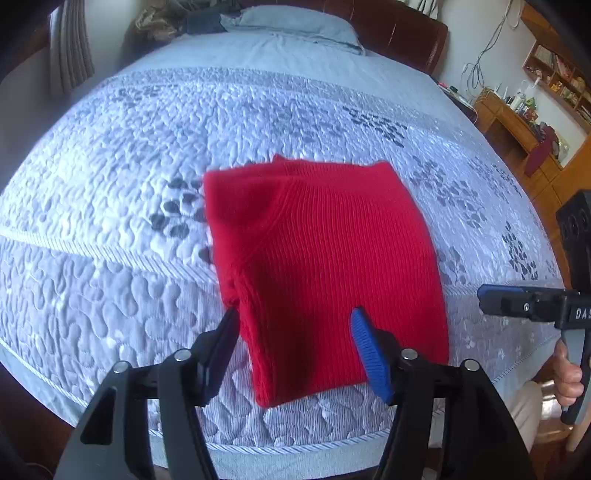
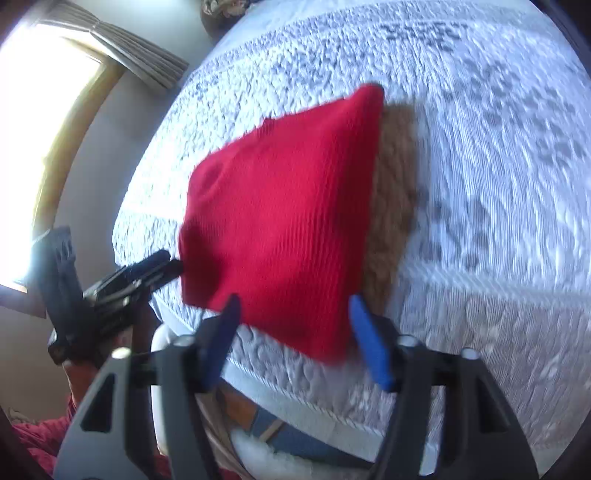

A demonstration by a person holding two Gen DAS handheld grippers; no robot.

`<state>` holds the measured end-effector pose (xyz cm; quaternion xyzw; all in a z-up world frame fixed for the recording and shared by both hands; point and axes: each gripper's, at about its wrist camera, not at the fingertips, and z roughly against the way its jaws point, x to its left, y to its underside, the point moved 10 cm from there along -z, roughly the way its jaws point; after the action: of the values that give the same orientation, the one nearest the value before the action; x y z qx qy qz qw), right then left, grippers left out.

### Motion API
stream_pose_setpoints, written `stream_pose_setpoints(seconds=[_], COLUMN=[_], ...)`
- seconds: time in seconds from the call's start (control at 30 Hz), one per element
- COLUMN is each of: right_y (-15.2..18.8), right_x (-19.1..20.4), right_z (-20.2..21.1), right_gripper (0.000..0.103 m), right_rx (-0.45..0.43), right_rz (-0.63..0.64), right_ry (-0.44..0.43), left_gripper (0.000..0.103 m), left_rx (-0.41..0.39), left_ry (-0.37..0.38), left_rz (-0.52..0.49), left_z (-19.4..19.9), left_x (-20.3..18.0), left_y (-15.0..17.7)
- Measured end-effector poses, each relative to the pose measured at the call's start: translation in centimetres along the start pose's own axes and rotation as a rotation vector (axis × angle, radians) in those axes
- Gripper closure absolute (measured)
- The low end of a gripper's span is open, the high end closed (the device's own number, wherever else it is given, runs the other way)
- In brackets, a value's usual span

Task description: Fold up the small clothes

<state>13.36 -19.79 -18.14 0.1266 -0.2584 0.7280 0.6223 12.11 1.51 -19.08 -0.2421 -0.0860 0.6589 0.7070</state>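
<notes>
A red ribbed knit garment (image 1: 325,266) lies folded into a rough rectangle on the quilted bedspread (image 1: 129,221), near the bed's front edge. My left gripper (image 1: 295,317) hovers open over the garment's near edge, and nothing is pinched between its blue pads. It shows from the side in the right wrist view (image 2: 159,267), just left of the garment (image 2: 280,206). My right gripper (image 2: 294,301) is open above the near corner, pads apart from the cloth. It also appears at the far right of the left wrist view (image 1: 517,304). A brownish patch (image 2: 391,206) borders the garment; shadow or cloth, I cannot tell.
A pillow (image 1: 295,26) and a dark headboard (image 1: 406,33) lie at the far end. A wooden desk with shelves (image 1: 517,122) stands right of the bed. A window with a curtain (image 2: 55,110) is on the left. A person's waist (image 2: 266,424) presses the front edge.
</notes>
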Motion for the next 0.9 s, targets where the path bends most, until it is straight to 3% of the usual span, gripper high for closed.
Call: stream_pose_setpoints(seconds=[0.17, 0.3, 0.5, 0.67, 0.9], right_y=[-2.5, -3.6, -5.0, -5.5, -5.4], right_x=[-0.2, -1.0, -2.3, -3.3, -3.6], right_z=[-2.0, -3.4, -5.8, -7.4, -8.5], right_gripper=[0.032, 0.027, 0.025, 0.025, 0.025], right_rx=[-0.008, -0.006, 0.023, 0.045, 0.068], right_rz=[-0.02, -0.02, -0.04, -0.057, -0.052], right_ry=[0.018, 0.042, 0.049, 0.048, 0.032], left_gripper=[0.037, 0.031, 0.025, 0.025, 0.026], left_rx=[-0.002, 0.002, 0.062, 0.115, 0.111], left_ry=[-0.004, -0.011, -0.037, 0.071, 0.219], left_rz=[-0.004, -0.008, 0.03, 0.168, 0.207], left_z=[-0.3, -1.5, -5.2, -8.3, -9.6], left_x=[0.1, 0.6, 3.1, 5.4, 5.8], left_y=[-1.1, -2.0, -2.3, -2.9, -5.0])
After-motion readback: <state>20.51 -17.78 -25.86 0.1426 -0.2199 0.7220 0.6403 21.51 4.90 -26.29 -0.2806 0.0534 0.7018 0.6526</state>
